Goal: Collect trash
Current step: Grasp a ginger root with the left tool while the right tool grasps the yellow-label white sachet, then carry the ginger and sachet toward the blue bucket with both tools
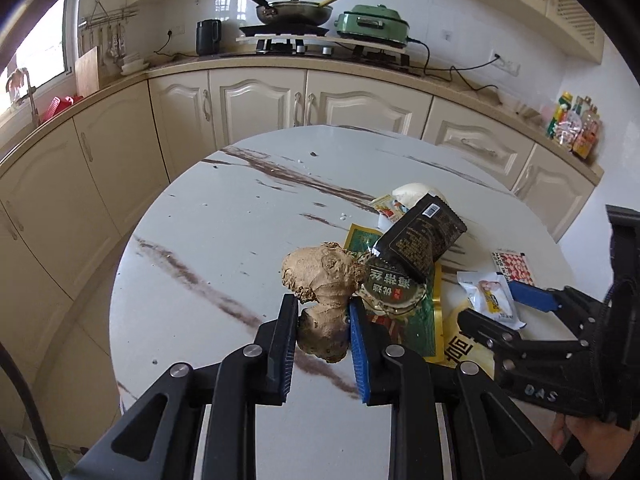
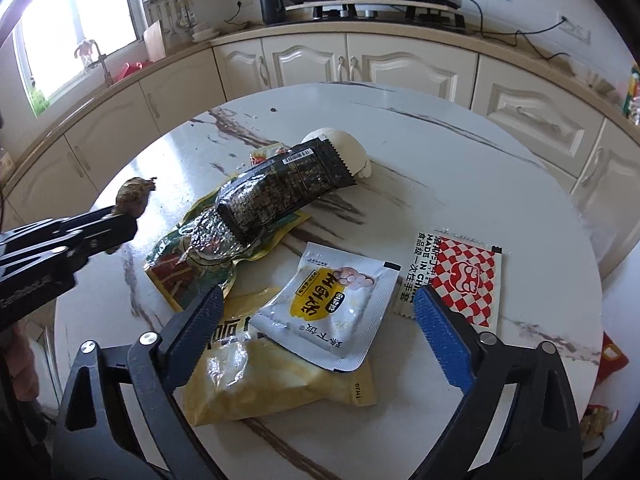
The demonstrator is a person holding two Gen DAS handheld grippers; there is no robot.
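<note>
My left gripper [image 1: 324, 304] is shut on a knobbly brown ginger root [image 1: 320, 284], held just above the round marble table [image 1: 224, 240]. That root [image 2: 134, 196] and the left gripper [image 2: 120, 224] show at the left of the right wrist view. My right gripper [image 2: 320, 300] stands open over a white sauce sachet [image 2: 332, 312] lying on a yellow bag [image 2: 280, 384]; the pads do not touch it. A black snack wrapper [image 2: 280, 192] lies on a green and foil packet [image 2: 200, 256]. A red-checked glove packet [image 2: 464, 276] lies to the right.
A white bun-like lump [image 2: 344, 144] sits behind the black wrapper. Cream cabinets [image 1: 256, 100] ring the table, with a stove, pan [image 1: 296, 10] and green cooker [image 1: 372, 24] on the counter. Red items [image 2: 612, 356] lie below the table's right edge.
</note>
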